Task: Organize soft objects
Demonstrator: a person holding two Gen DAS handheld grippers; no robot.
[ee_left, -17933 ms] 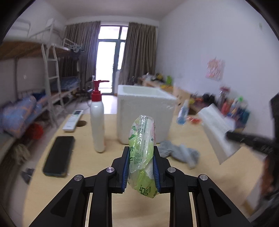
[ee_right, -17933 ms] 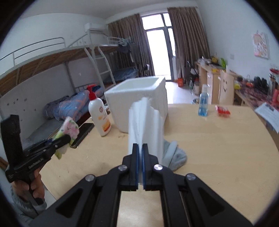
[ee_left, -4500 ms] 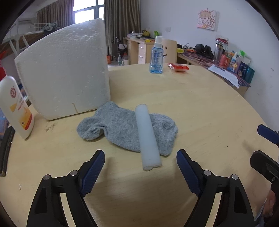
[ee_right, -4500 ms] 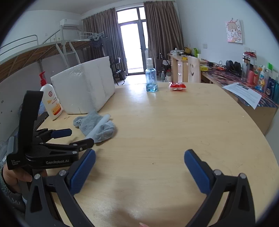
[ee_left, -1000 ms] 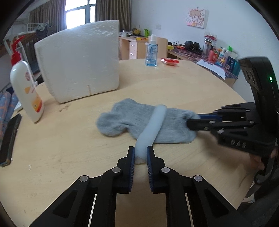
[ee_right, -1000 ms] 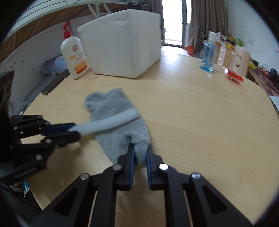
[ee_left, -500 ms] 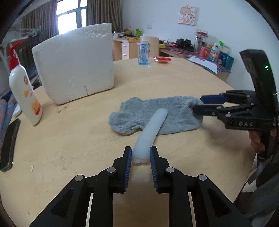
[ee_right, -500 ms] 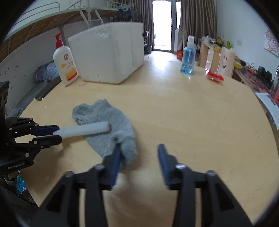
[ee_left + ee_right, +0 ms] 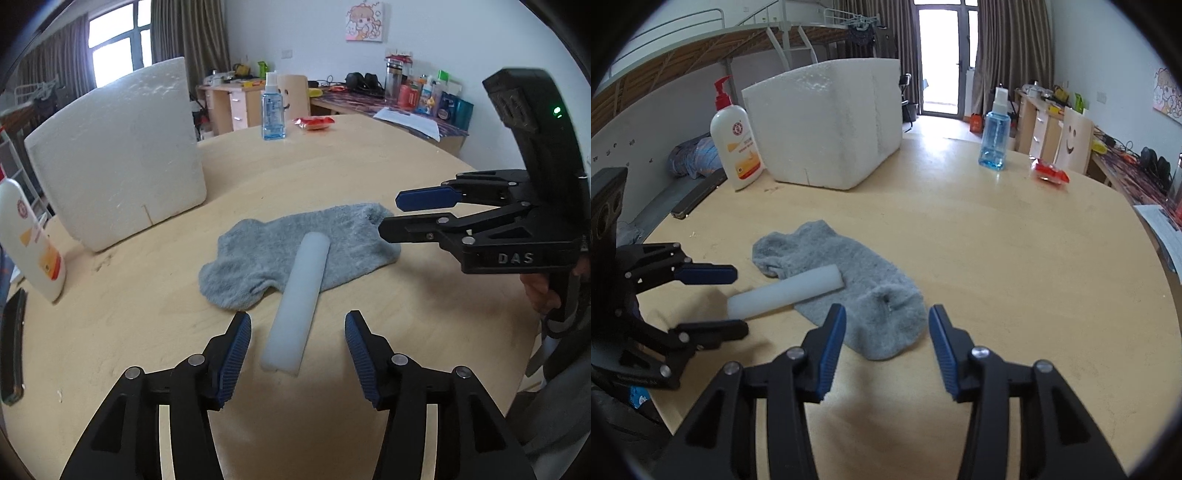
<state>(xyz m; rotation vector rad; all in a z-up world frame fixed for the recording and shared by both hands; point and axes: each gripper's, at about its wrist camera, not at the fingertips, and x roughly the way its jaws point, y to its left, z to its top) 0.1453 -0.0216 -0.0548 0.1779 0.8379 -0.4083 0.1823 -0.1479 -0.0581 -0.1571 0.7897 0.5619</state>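
Fingers of both the left gripper [image 9: 297, 349] and right gripper [image 9: 886, 341] stood wide apart, holding nothing. On the table [image 9: 351, 166], a foam roll [image 9: 301, 291] lay across a grey sock [image 9: 295, 243]; lifting the sock alone would likely tip the roll off.

The left wrist camera is looking low and close across the table [image 9: 369, 177] from its near edge toward the desk wall. The right wrist camera is facing the balcony door from an adjacent edge. Both views are sharing the grey sock [image 9: 295, 247] [image 9: 857, 280], the foam roll [image 9: 299, 295] [image 9: 783, 291] and the foam box [image 9: 118, 155] [image 9: 827, 122].
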